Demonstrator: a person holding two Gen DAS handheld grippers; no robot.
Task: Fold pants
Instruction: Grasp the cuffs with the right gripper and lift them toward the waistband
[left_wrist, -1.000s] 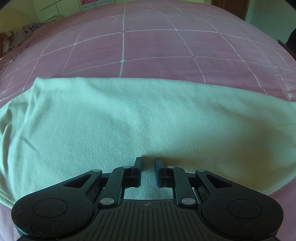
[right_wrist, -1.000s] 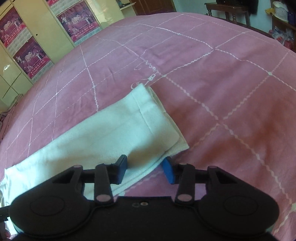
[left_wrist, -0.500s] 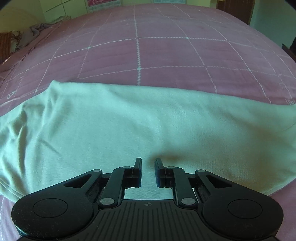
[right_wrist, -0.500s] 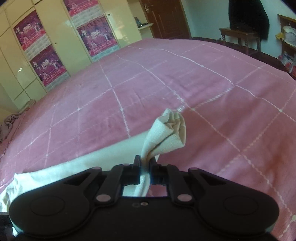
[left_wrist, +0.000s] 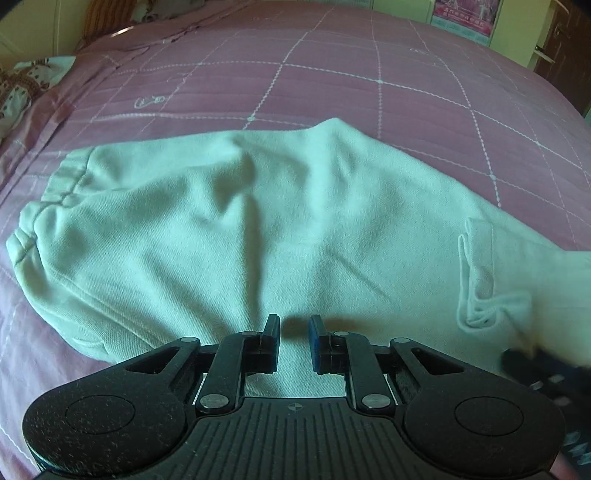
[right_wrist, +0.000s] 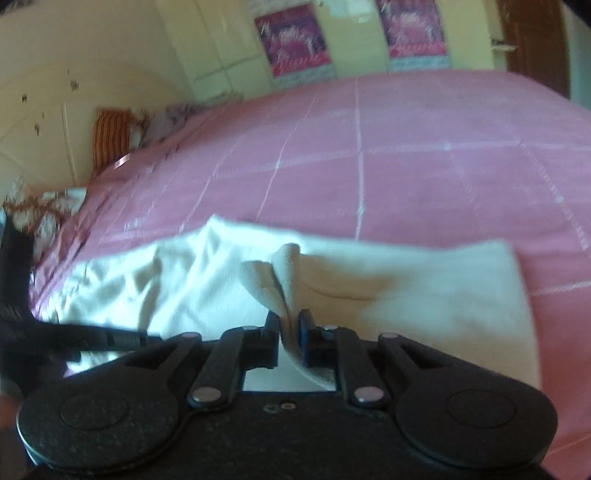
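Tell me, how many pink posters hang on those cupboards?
2: one poster on the left door, another further right near the brown door. Others may be out of view.

Pink quilted bedspread, posters on pale wardrobes

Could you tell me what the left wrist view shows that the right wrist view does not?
Only the left wrist view shows the pants' elastic waistband and the left tool, slightly parted and gripping nothing. Only the right wrist view shows the right tool pinching a bunched hem, and the posters. Both show the pale pants lying on the pink bedspread.
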